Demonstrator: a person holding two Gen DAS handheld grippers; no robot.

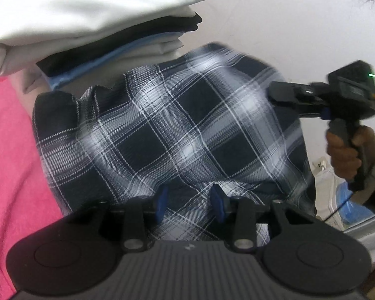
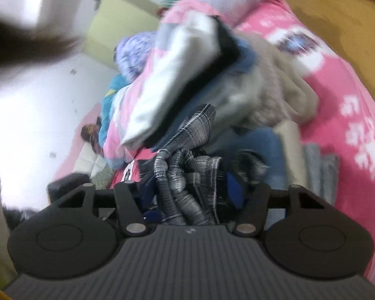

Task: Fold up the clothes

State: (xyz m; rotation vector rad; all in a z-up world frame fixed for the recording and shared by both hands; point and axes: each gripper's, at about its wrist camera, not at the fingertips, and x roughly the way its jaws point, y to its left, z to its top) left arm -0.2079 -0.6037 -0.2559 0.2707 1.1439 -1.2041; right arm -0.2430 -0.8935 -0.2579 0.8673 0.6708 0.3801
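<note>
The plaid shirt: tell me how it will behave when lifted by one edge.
The plaid shirt will probably hang limp: it drapes in soft folds between the left gripper and right gripper. It looks thin and light, so likely easy to lift. Bunched cloth at the right gripper suggests it will crumple rather than hold shape.

**Around the bed**

A pink bed cover with white lettering (image 2: 350,115) spreads under everything. A pale yellow-green cabinet (image 2: 115,27) stands against the white wall (image 2: 37,105). Brown wooden flooring (image 2: 337,5) shows beyond the bed's far edge.
</note>
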